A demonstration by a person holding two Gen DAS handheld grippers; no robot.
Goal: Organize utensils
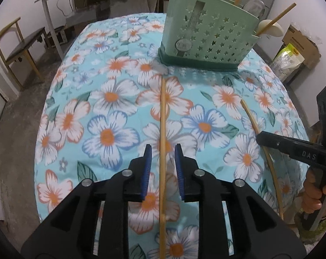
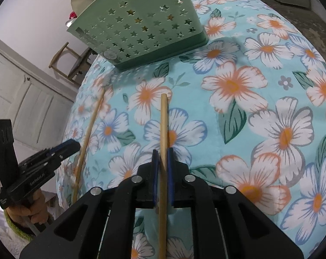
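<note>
Bamboo chopstick (image 1: 163, 129) lies between the parted left tool (image 1: 163, 161) (untouched); right tool (image 2: 163, 157) straddles another chopstick (image 2: 163, 125), grip unclear.

Both views are evenly lit, soft indoor light, nothing blown out. The green holder (image 1: 208, 36) throws a faint dappled shadow onto the floral tablecloth (image 1: 111, 112) just in front of its base, so the light seems to come from behind and above it. Heavy fisheye bend: the cloth bulges like a dome around the holder and the corners go to black vignette. Near the holder detail is a bit soft and smeary; the wall behind it reads pale and flat. No real glare.
</note>
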